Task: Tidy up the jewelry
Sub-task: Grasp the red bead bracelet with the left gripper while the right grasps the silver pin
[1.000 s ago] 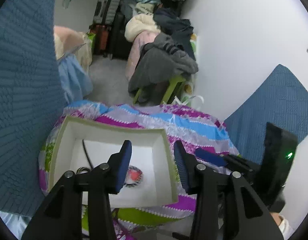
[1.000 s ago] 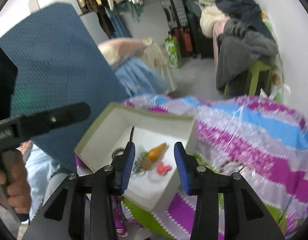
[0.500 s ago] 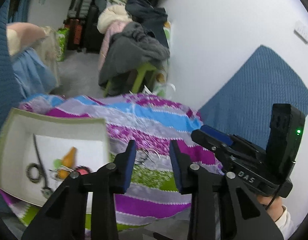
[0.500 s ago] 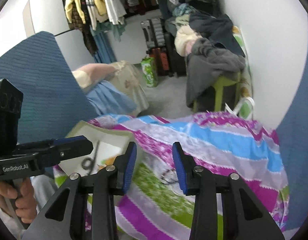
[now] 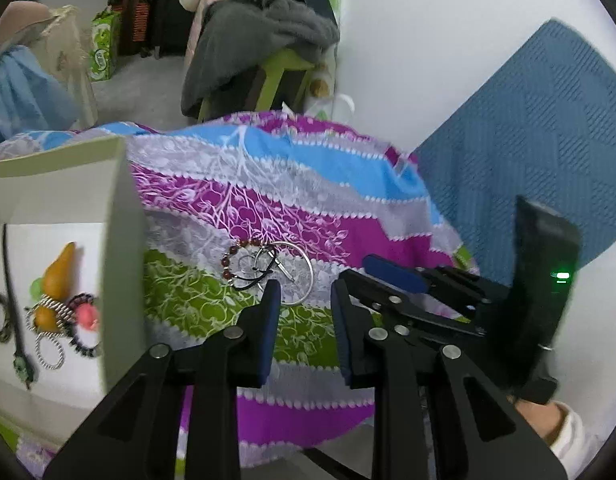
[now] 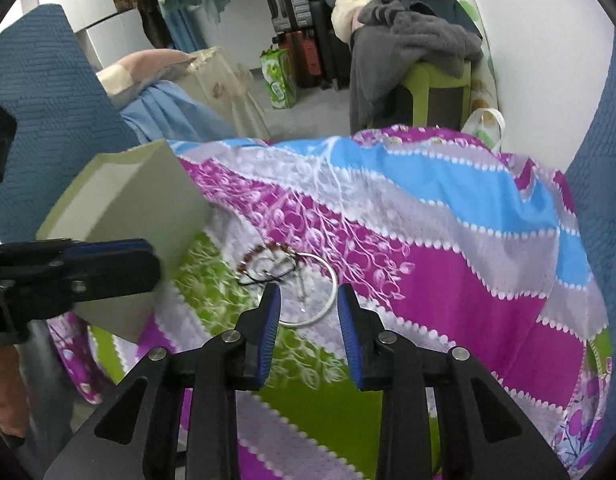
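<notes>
Where the striped cloth drapes over the small table, a loose cluster of jewelry lies on its grey and green bands: a silver hoop, a red bead bracelet and a black cord, tangled together and touching. Both grippers point down at this cluster. The left gripper has its jaws parted with nothing between them; they have just been closing, and the near rim of the hoop sits just beyond its fingertips. The right gripper stands the same way, jaws apart and empty after just closing, with the hoop showing in the gap ahead of its tips, not pinched. In the left view the right gripper's fingers come in from the right, near the hoop. The box stands at the cloth's left side, its right wall just beside the beads; inside lie an orange pendant, a pink piece, silver rings and a dark cord. Right of the cluster the cloth runs bare to its far edge, where it drops off by the blue panel and white wall.
</notes>
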Available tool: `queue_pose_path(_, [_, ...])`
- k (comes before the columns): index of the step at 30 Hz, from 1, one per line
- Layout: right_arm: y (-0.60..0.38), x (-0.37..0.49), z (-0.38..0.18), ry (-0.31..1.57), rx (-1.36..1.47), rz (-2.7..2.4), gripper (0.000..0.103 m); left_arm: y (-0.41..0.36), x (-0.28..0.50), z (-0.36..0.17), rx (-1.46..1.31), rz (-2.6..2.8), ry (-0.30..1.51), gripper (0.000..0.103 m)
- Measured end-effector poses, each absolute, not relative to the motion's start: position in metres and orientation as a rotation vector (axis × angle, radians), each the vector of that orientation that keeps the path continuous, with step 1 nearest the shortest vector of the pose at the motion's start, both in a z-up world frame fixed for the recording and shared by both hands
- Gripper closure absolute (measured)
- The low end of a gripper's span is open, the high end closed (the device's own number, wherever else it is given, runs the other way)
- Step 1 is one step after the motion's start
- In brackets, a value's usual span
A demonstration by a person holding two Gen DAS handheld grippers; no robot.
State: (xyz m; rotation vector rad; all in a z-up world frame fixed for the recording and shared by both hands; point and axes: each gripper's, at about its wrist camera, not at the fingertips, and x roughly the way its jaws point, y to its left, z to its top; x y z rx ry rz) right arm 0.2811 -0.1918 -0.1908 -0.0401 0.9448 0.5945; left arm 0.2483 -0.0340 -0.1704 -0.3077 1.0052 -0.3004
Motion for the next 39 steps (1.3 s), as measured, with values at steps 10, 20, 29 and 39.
queue_pose_path(10, [-0.212,0.300,-0.204,0.988,0.016,0.549,0.076,-0.063,0.296,-0.222,-0.155,-0.274,1.068,0.077])
queue_pose_path(20, [-0.217,0.306,-0.205,0.987,0.041,0.541,0.076,-0.076,0.307,-0.243,-0.020,-0.254,1.091,0.093])
queue_pose_path(29, [-0.191,0.312,-0.217,0.997,-0.012,0.631,0.075,-0.066,0.298,-0.233,-0.063,-0.261,1.067,0.101])
queue_pose_path(39, [-0.155,0.312,-0.236,0.990,-0.169,0.670,0.072,-0.033,0.276,-0.192,-0.247,-0.253,0.998,0.101])
